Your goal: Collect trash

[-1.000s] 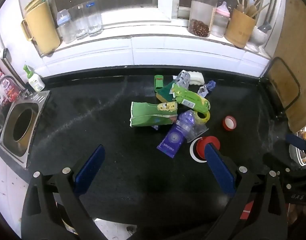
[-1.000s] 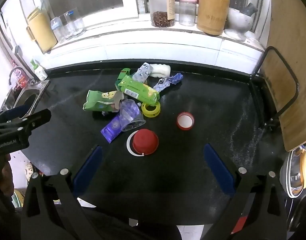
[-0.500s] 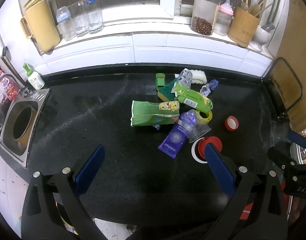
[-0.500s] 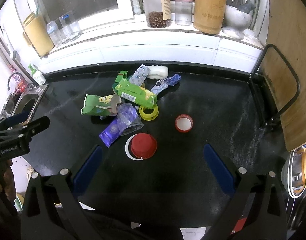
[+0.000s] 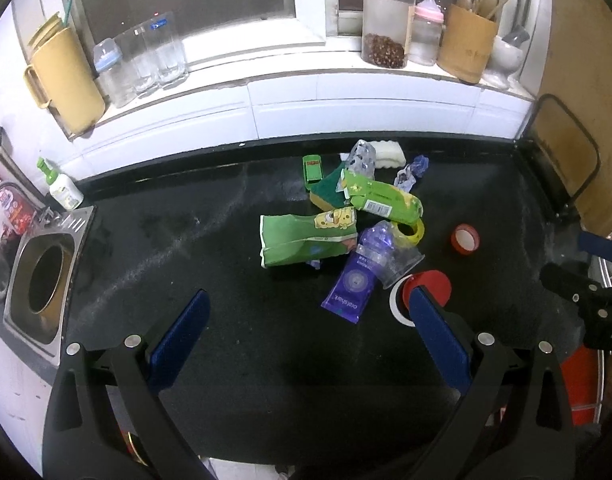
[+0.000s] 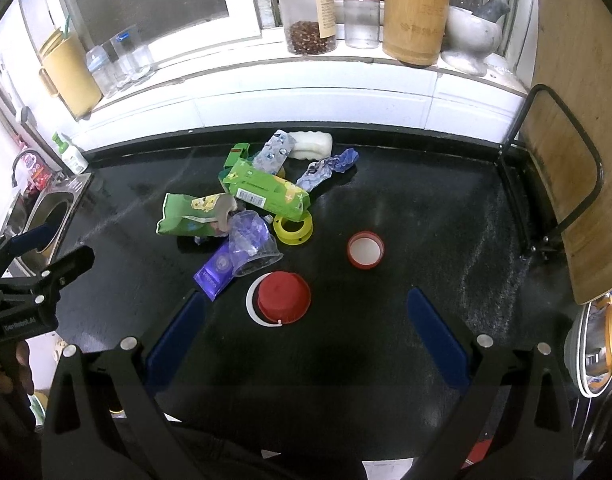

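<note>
Two sets of tongs are hovering over a black tabletop (image 6: 426,208) strewn with rubbish beneath a kitchen window. The left tongs (image 5: 306,316) are standing wide apart and gripping nothing, their blue pads framing the near edge of the litter; the right tongs (image 6: 306,312) are likewise spread apart and empty, with a red lid (image 6: 284,298) lying on a white ring just ahead of them.

The trash is sitting in a loose heap near the middle of the tabletop: a green snack bag (image 5: 302,236) is lying flat beside a purple sachet (image 5: 352,284), a crumpled clear plastic cup (image 6: 252,242) is resting partly on that sachet, and a yellow tape roll (image 6: 294,228) is touching a green carton (image 6: 266,192). A blue wrapper (image 6: 326,170), a white sponge-like block (image 6: 310,146) and a blister pack (image 6: 274,154) are lying towards the wall behind the heap. A small red cap (image 6: 365,249) is sitting apart to the right.

A steel sink (image 5: 38,276) is showing at the left, and a bamboo utensil holder (image 6: 416,12), a baby bottle (image 6: 361,10) and a jar (image 6: 306,8) are lining the windowsill.
</note>
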`<state>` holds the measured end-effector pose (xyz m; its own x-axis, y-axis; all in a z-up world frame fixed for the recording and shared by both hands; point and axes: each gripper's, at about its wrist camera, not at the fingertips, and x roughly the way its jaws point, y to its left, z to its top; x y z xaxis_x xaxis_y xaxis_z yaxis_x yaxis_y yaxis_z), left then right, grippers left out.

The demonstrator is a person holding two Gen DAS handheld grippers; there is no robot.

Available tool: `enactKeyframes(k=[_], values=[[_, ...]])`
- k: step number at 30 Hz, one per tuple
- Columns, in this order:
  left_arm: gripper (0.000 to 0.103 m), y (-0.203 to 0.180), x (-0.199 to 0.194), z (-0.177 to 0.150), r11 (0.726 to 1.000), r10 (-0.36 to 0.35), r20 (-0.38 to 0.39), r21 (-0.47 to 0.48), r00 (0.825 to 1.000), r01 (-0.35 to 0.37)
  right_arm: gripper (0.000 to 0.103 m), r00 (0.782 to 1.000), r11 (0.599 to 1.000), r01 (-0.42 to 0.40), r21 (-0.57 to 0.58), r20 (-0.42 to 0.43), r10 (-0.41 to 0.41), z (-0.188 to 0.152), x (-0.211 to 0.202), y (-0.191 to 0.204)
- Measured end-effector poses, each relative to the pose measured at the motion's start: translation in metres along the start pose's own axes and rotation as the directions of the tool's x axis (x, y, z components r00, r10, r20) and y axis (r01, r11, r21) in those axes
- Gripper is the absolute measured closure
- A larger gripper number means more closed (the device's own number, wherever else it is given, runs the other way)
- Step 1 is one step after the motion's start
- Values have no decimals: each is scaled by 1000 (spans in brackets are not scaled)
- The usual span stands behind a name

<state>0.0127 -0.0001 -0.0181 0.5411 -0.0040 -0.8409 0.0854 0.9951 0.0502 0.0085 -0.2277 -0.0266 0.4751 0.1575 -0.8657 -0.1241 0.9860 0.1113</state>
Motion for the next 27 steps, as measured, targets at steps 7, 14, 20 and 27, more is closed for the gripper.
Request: enactKeyframes(k=[7, 14, 20, 27], values=[[6, 0, 3, 4, 1000, -9, -11, -11, 1000, 9, 6, 1000, 1000, -2, 7, 0, 2, 3, 3, -3], [6, 4, 4, 4, 1000, -4, -17, -19, 1000, 3, 6, 1000, 1000, -5, 7, -2, 5, 4, 5, -5], [6, 6, 6, 2, 1000, -9, -24, -25, 1000, 8, 6, 1000, 1000, -4, 6, -4, 4, 5, 7, -4], [6, 7, 11, 2, 999, -26, -32, -29, 999, 25, 6, 1000, 1000, -1, 7, -4, 1, 4, 8, -4]])
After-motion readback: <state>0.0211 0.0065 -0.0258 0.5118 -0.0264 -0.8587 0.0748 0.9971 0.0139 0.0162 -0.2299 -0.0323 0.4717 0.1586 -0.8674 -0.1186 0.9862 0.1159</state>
